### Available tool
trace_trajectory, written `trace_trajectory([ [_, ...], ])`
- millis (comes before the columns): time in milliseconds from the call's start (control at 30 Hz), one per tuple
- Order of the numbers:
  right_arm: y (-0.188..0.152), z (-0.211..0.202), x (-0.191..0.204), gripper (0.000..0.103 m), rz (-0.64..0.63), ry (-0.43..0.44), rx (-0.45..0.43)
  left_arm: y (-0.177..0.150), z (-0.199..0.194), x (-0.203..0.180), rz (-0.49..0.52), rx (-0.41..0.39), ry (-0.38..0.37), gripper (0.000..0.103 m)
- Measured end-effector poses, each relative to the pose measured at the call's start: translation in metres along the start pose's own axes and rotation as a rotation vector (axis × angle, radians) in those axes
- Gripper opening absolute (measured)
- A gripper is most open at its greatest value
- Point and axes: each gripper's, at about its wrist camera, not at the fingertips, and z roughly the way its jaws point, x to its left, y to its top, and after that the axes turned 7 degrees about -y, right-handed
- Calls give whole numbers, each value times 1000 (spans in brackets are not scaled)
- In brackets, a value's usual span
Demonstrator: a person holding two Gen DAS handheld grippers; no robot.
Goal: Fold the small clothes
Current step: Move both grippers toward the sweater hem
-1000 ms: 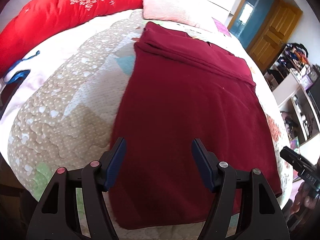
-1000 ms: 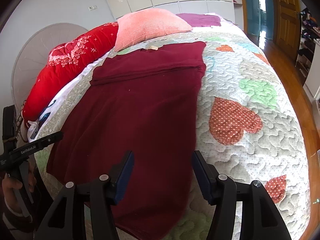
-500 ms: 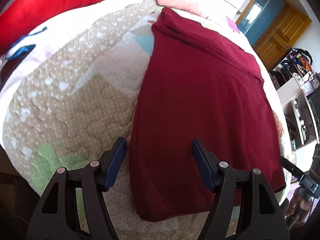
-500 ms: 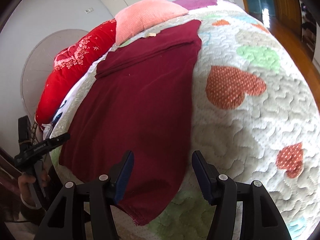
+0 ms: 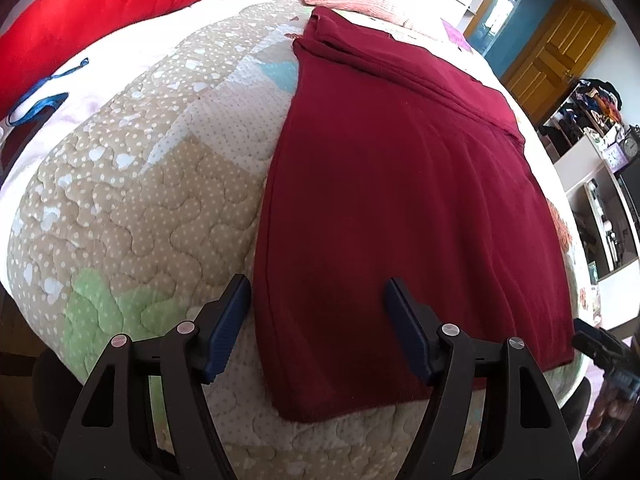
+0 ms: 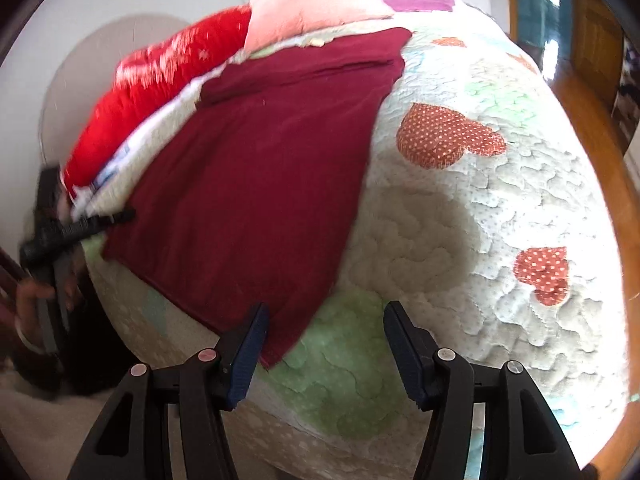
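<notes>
A dark red garment (image 5: 400, 184) lies flat on the quilted bed, its far end folded over into a band near the pillows; it also shows in the right wrist view (image 6: 260, 176). My left gripper (image 5: 318, 292) is open and empty, its jaws straddling the garment's near left edge just above the cloth. My right gripper (image 6: 324, 316) is open and empty above the garment's near right corner (image 6: 280, 344). The left gripper also shows in the right wrist view (image 6: 76, 228), at the garment's other near corner.
The patchwork quilt (image 5: 140, 200) covers the bed, with red heart patches (image 6: 444, 136) on the right side. A red cushion (image 5: 100, 12) and a pink pillow (image 6: 312, 12) lie at the head. A blue strap (image 5: 36, 100) lies at left. Shelves (image 5: 600, 184) and a wooden door (image 5: 556, 52) stand to the right.
Both grippers have drawn back toward the near end of the bed and apart. The left now lines up on the garment's left edge, the right on its near right corner. The garment has not moved.
</notes>
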Motion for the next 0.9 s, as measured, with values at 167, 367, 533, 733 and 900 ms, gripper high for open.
trace_trajectory([
  [167,4,12,3,58,19,56,10,-7,-4,8,-26,3,-29,70],
  [367,7,19,12,58,24,127,3,-11,-1,2,11,37,-26,81],
  [533,3,23,5,58,59,211,-12,-14,8,-8,88,64,-7,88],
  [733,1,27,3,55,103,316,-28,-10,8,-6,69,66,-27,90],
  [900,0,36,7,16,110,356,-45,-4,2,-5,79,48,-35,47],
])
